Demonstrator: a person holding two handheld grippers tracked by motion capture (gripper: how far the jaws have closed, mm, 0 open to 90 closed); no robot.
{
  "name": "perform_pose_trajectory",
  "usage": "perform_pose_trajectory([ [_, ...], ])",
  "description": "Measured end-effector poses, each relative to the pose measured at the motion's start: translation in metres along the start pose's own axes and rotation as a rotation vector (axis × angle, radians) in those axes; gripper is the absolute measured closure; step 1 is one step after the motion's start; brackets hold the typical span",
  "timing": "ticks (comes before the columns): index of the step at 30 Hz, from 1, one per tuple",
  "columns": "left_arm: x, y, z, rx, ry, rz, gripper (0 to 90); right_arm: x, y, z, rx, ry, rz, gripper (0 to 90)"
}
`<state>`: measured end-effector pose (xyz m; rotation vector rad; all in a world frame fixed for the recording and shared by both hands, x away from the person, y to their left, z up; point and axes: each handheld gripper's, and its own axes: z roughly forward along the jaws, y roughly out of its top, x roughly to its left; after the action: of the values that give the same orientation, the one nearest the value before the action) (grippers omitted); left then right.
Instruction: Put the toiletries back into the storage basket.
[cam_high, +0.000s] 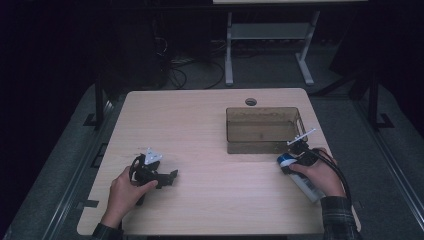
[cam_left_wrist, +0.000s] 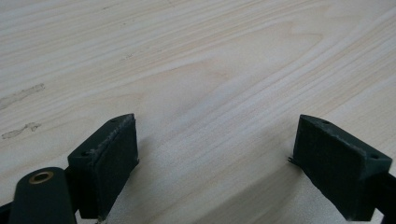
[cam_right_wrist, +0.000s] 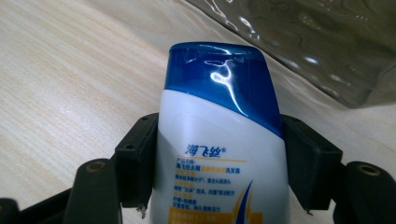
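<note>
A white shampoo bottle (cam_high: 306, 187) with a blue cap (cam_right_wrist: 219, 77) lies on the wooden table (cam_high: 210, 125) at the right, cap toward the bin. My right gripper (cam_right_wrist: 219, 140) is shut on the bottle just below the cap, both pads against its sides; in the high view the right gripper (cam_high: 291, 162) sits close to the bin's front corner. My left gripper (cam_high: 167, 179) rests at the left of the table, held by a hand. In the left gripper view the left gripper (cam_left_wrist: 215, 149) stands open over bare wood, nothing between its pads.
A brown see-through bin (cam_high: 262, 145) stands at the back right of the table, its wall (cam_right_wrist: 327, 42) just beyond the bottle's cap. A round cable hole (cam_high: 251, 102) is near the far edge. Desk legs and cables lie on the dark floor behind.
</note>
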<state>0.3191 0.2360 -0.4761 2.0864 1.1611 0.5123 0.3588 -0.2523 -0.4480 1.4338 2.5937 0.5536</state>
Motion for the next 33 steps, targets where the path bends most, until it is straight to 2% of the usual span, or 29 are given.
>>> perform_pose_trajectory([
  [7, 0.000, 0.000, 0.000, 0.000, 0.000, 0.000, 12.8, 0.001, -0.004, -0.007, -0.034, 0.021, 0.012, 34.5],
  [15, 0.000, 0.000, 0.000, 0.000, 0.000, 0.000, 12.8, 0.001, -0.010, -0.019, -0.112, 0.038, 0.023, 34.6],
  [20, 0.000, 0.000, 0.000, 0.000, 0.000, 0.002, 12.8, -0.002, -0.016, -0.028, -0.175, 0.064, 0.034, 34.6],
  [33, 0.000, 0.000, 0.000, 0.001, 0.000, 0.003, 12.8, -0.010, -0.039, -0.050, -0.365, 0.091, 0.076, 34.7],
])
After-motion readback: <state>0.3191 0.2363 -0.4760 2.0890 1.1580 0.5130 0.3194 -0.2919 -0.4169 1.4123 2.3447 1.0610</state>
